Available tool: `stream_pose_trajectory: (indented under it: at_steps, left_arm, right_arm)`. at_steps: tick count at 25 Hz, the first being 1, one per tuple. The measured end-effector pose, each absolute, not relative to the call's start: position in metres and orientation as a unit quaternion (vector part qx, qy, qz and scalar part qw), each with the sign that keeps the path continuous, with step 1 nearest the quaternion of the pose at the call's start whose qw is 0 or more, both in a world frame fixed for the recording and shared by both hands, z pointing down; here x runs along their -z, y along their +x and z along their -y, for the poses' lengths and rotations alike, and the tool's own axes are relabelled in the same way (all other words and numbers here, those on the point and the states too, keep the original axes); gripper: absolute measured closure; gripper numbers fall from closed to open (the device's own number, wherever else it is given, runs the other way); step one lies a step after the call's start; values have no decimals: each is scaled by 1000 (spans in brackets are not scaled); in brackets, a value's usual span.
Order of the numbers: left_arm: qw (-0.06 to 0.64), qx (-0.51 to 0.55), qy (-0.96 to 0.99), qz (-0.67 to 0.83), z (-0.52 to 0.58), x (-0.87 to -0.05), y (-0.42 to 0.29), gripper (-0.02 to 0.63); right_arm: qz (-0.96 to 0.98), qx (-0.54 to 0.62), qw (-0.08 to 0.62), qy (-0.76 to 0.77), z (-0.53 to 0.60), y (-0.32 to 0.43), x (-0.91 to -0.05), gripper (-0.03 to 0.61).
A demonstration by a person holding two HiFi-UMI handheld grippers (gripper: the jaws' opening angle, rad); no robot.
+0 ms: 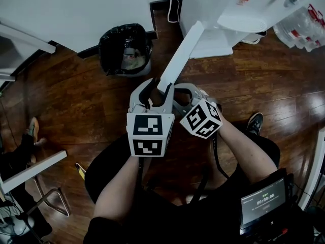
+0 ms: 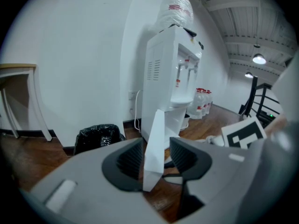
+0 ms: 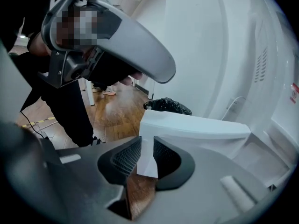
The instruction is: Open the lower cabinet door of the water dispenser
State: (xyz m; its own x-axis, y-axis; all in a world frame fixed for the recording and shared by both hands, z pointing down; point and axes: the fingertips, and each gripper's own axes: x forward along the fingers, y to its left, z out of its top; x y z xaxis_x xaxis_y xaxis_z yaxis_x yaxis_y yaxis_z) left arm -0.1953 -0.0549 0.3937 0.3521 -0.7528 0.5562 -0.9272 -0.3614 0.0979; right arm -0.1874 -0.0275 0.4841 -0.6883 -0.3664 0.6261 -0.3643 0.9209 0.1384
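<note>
The white water dispenser [image 1: 223, 14] stands at the top right of the head view. Its lower cabinet door [image 1: 180, 55] is swung out toward me, a long white panel over the wood floor. Both grippers meet at the door's free end. My left gripper [image 1: 152, 88] is shut on that edge, and in the left gripper view the door [image 2: 154, 143] stands upright between the pads of the left gripper [image 2: 156, 157], with the dispenser [image 2: 173, 64] behind. My right gripper [image 1: 179, 91] is shut on the same end. In the right gripper view the pads of the right gripper [image 3: 146, 155] pinch the door's corner [image 3: 196, 127].
A black-bagged bin [image 1: 125, 50] sits left of the dispenser by the wall. Water bottles [image 1: 302, 29] are stacked at the far right. A white frame [image 1: 35, 172] stands at the lower left. A person in dark clothes [image 3: 70, 101] stands near in the right gripper view.
</note>
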Motion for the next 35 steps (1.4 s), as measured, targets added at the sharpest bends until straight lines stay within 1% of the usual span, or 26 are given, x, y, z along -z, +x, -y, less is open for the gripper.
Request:
stream_pose_trajectory:
  at_steps: [20,35]
  left_arm:
    - [208,-217,790,534,52,-399,-215,417]
    - [208,-212,792,533,53,-395,-215,417]
  right_arm:
    - [921,0,324,216,49,-220,-482,494]
    - [922,1,320,220,55,-228,-482,499]
